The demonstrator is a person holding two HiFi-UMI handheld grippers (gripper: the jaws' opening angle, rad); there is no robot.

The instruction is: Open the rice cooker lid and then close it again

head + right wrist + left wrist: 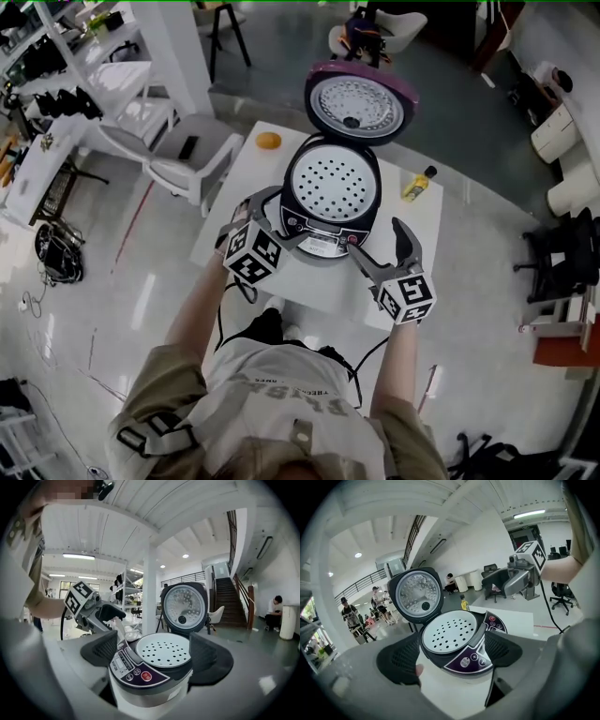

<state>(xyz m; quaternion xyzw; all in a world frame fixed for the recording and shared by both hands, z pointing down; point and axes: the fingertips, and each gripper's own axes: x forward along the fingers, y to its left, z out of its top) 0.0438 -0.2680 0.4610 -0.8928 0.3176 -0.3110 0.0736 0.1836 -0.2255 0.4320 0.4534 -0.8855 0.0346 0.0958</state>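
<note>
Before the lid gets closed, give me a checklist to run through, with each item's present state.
1. Rice cooker lid standing fully open at the hinge: ok.
2. Perforated steamer tray lying level inside the rim: ok.
3. Left gripper jaws apart, holding nothing: ok.
4. Right gripper jaws apart, holding nothing: ok.
5. Yellow bottle and orange fruit out of the lid's path: ok.
6. Whether the lid will latch shut: cannot tell.
</note>
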